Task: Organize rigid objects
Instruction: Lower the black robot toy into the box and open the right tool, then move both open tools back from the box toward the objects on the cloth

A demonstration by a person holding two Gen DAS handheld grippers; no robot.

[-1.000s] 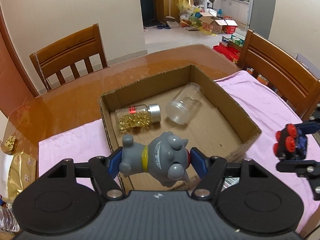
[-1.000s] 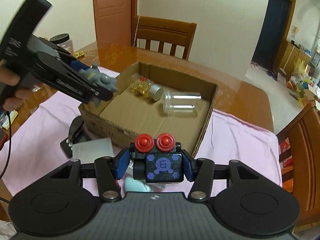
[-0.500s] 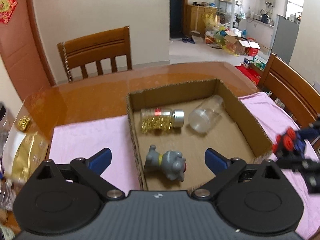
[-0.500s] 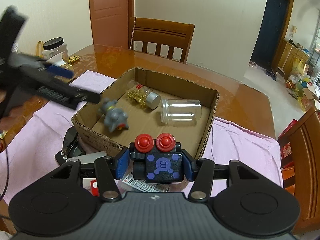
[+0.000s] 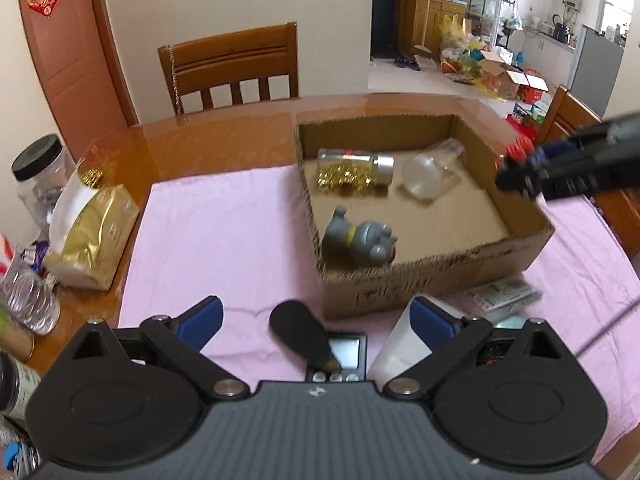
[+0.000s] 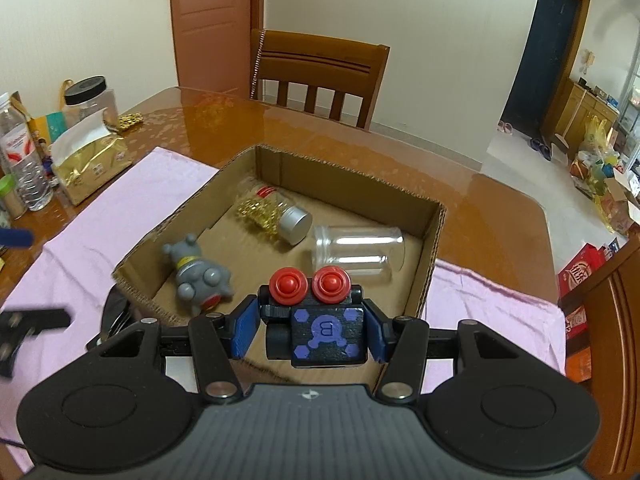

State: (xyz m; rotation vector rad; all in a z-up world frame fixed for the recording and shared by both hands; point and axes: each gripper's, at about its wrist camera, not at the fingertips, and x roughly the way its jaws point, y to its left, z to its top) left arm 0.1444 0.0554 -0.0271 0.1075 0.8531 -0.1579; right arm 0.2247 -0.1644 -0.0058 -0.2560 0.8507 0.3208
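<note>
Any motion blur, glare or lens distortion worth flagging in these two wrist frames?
Left wrist view: the right gripper with its robot toy is smeared by motion; the cardboard box stays sharp. Right wrist view: the left gripper blurs at the frame edge, and window glare sheens the wooden table. Both views bow with fisheye distortion, corners vignetted.

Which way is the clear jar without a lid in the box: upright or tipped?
Tipped: the clear jar lies on its side on the cardboard box floor.

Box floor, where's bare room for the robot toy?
Free: the box floor's near-right part, between the grey toy and right wall, below the clear jar. Crowded: the back, where the gold-bead jar and clear jar lie.
</note>
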